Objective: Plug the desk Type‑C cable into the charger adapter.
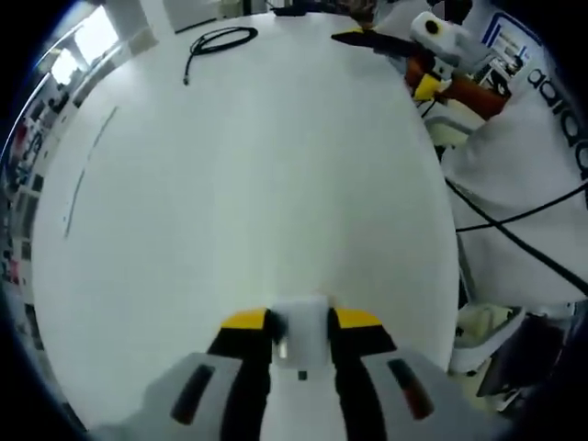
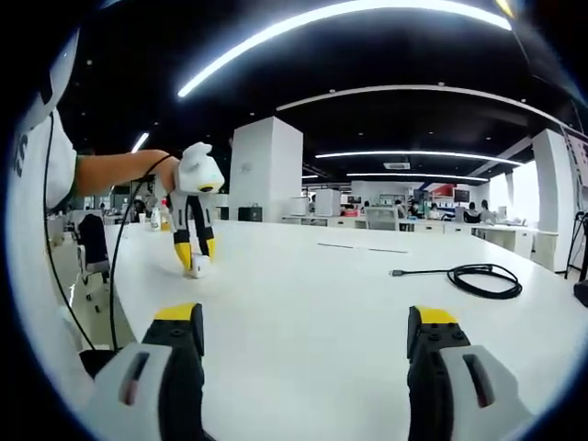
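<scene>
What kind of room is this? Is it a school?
Most likely a big open office, not a school: rows of desks with chairs far back, long ceiling strip lights, and a wide white table with a coiled black cable.

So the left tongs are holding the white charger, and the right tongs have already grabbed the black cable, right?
Not quite. In the right gripper view the right tongs are open and hold nothing; the black cable lies coiled on the white table, untouched. The left tongs are indeed closed on the white charger.
</scene>
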Available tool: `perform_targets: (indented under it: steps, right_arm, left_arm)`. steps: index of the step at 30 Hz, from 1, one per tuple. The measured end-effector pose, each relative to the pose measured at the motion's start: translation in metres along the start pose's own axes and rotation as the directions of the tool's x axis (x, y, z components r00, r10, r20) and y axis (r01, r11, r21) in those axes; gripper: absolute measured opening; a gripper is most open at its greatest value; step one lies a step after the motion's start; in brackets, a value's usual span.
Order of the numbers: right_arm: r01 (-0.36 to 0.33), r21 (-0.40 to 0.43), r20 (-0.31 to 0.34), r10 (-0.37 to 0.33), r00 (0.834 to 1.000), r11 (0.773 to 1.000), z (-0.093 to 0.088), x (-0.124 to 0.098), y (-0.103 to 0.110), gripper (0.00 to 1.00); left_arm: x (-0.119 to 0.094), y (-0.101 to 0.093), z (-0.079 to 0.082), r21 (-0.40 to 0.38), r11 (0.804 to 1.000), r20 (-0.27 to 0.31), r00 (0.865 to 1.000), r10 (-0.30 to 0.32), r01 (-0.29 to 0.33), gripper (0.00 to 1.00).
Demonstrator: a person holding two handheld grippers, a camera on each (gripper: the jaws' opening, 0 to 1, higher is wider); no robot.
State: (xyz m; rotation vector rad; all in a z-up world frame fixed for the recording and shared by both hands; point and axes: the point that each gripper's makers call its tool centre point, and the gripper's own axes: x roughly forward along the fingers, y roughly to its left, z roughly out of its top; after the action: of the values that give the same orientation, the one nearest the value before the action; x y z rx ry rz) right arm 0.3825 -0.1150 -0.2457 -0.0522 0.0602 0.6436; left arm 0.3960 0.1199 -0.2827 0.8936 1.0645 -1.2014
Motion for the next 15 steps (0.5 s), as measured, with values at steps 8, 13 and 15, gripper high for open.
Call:
perform_targets:
  steps: [8, 13, 15]
  right_arm:
    - [0.005, 0.003, -0.003, -0.005, 1.0, 1.0, -0.002, -0.001, -0.002, 0.93]
    - [0.0, 0.001, -0.004, 0.0, 1.0, 1.0, -0.001, 0.0, 0.002, 0.93]
    - [-0.003, 0.0, -0.004, 0.003, 1.0, 1.0, -0.001, 0.0, 0.002, 0.93]
  left_arm:
    - [0.001, -0.008, 0.0, 0.024, 1.0, -0.016, 1.0, -0.006, 0.006, 0.24]
    - [0.002, -0.013, 0.001, 0.032, 0.999, -0.02, 1.0, -0.006, 0.006, 0.24]
    - [0.002, -0.016, 0.003, 0.036, 0.999, -0.021, 1.0, -0.005, 0.005, 0.24]
